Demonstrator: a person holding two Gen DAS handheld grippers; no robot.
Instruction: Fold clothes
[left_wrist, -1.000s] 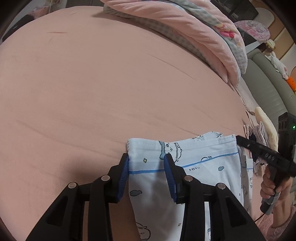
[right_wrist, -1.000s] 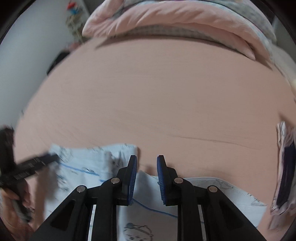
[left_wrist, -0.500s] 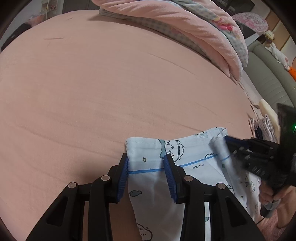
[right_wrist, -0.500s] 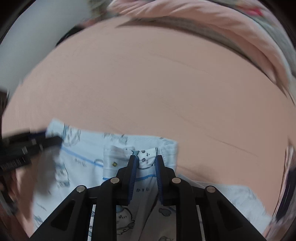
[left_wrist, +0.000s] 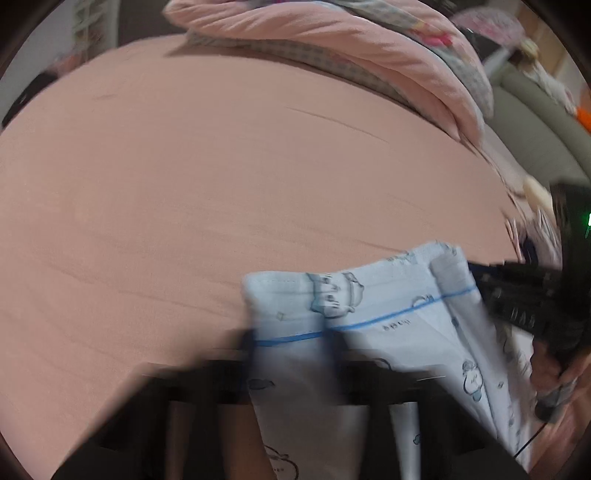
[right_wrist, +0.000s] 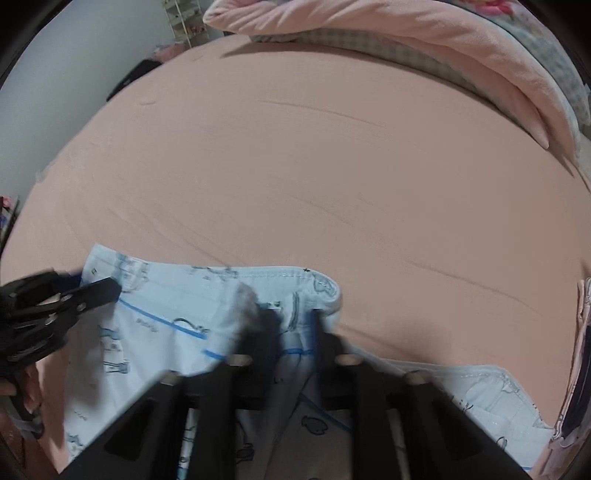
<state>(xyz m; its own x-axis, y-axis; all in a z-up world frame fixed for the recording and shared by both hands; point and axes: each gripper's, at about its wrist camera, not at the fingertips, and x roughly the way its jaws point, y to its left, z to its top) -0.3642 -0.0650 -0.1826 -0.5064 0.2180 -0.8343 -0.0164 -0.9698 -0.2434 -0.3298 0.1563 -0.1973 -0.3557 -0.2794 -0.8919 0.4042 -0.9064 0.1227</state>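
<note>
Pale blue printed cloth (left_wrist: 373, 306), marked with cartoon figures and a thin blue stripe, lies at the near edge of the pink bed (left_wrist: 207, 177), its hemmed top edge held up between both tools. Left gripper (left_wrist: 291, 339) is motion-blurred, with the cloth's left corner running between its jaws, though whether they are pressed together on it I cannot tell; right gripper (right_wrist: 295, 325) has its jaws close together with the cloth's right corner between them, apparently clamped on it. Pink quilt (right_wrist: 424, 48) is heaped along the bed's far side.
</note>
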